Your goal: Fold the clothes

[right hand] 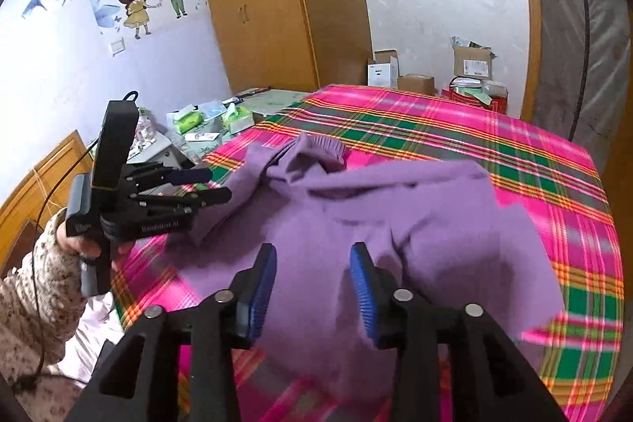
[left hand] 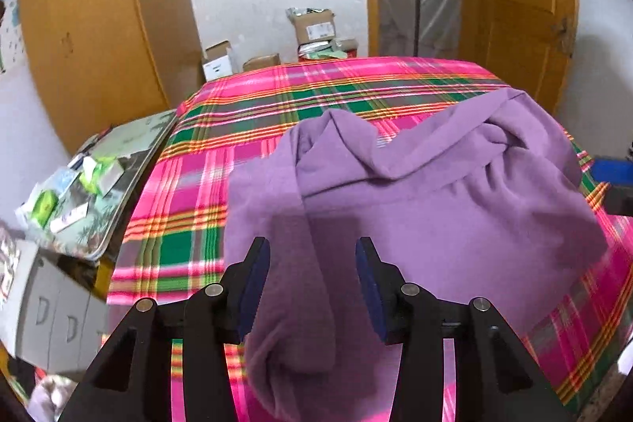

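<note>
Indoors, plaid bedspread [left hand: 190,208], purple garment [left hand: 435,208], wooden wardrobe [right hand: 261,6]

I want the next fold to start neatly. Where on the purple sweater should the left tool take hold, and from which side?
Probably the ribbed cuff of the purple sweater: it sticks up clear of the plaid sheet. Come from the left, where the left tool is.

Black gripper [right hand: 312,287], blue pads [right hand: 261,297], speckled knit sleeve [right hand: 27,295]

A rumpled purple knit sweater [left hand: 415,192] lies on the pink-and-green plaid bed [left hand: 190,208]; cardboard boxes [left hand: 312,26] stand behind, seemingly floor-level.
</note>
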`<state>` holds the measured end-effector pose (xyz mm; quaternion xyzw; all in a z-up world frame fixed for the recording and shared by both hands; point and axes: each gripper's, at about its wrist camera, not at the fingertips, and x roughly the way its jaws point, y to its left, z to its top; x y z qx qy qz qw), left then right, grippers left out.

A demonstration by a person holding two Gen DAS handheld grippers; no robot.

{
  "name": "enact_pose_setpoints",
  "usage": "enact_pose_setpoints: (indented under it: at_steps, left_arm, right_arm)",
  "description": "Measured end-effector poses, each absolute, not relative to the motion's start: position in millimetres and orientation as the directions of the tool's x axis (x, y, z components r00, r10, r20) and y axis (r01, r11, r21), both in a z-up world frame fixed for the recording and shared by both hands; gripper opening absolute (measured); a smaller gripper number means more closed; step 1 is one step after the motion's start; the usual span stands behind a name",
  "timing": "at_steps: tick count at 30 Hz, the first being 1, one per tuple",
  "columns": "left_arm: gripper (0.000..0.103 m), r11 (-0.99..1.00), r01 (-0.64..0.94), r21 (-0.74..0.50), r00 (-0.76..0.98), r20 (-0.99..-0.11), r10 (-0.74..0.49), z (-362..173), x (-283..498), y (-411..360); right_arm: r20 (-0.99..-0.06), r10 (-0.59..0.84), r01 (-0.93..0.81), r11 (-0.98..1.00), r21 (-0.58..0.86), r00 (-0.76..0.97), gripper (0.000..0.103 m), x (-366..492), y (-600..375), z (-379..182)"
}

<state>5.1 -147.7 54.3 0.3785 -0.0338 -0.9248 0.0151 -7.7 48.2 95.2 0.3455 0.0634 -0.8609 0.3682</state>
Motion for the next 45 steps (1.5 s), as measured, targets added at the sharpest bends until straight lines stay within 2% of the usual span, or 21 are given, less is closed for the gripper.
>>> enact_pose_setpoints:
  at_steps: [6, 10, 19, 27, 30, 31, 33, 36, 39, 45]
  left_arm:
    - [0.047, -0.991, 0.077, 0.106, -0.664, -0.737, -0.131, 51.3, -35.6, -158.2]
    - [0.047, -0.992, 0.064, 0.107, -0.656, -0.744, -0.123, 52.7, -55.9, -155.9]
    - [0.047, -0.983, 0.087, 0.162, -0.602, -0.778, -0.182, 42.0, -88.2, -164.9]
    - [0.048, -0.983, 0.093, 0.16, -0.555, -0.811, -0.185, 34.6, -101.6, -180.6]
    - [0.048, -0.984, 0.083, 0.155, -0.557, -0.812, -0.175, 34.5, -102.2, -184.6]
    - [0.044, -0.986, 0.082, 0.146, -0.557, -0.813, -0.167, 34.5, -101.8, -186.4]
    - [0.035, -0.989, 0.08, 0.127, -0.56, -0.815, -0.15, 34.9, -100.3, -189.5]
    - [0.026, -0.992, 0.066, 0.109, -0.564, -0.816, -0.127, 36.4, -99.2, -191.5]
    - [0.021, -0.993, 0.059, 0.1, -0.568, -0.815, -0.116, 37.7, -99.7, -193.5]
    - [0.015, -0.994, 0.073, 0.079, -0.578, -0.809, -0.107, 41.5, -100.3, -204.5]
  right_arm:
    - [-0.667, -0.566, 0.706, -0.704, 0.084, -0.485, 0.044, -39.2, 16.5, 90.7]
    - [-0.684, -0.541, 0.72, -0.693, 0.032, -0.49, 0.045, -57.7, -2.9, 87.5]
    - [-0.722, -0.439, 0.777, -0.591, -0.217, -0.535, 0.049, -66.8, -31.4, 75.6]
    - [-0.762, -0.331, 0.787, -0.506, -0.354, -0.556, 0.05, -86.1, -47.7, 57.0]
    - [-0.777, -0.3, 0.783, -0.505, -0.363, -0.553, 0.05, -96.6, -49.7, 51.0]
    - [-0.781, -0.293, 0.782, -0.509, -0.361, -0.552, 0.047, -100.6, -49.9, 49.5]
    - [-0.781, -0.286, 0.775, -0.518, -0.362, -0.555, 0.03, -107.5, -49.5, 48.3]
    - [-0.781, -0.29, 0.763, -0.553, -0.336, -0.553, 0.011, -119.5, -46.9, 50.9]
    - [-0.777, -0.313, 0.749, -0.599, -0.285, -0.546, 0.006, -130.4, -41.7, 57.7]
    - [-0.781, -0.319, 0.713, -0.666, -0.219, -0.537, 0.006, -153.0, -36.0, 63.5]
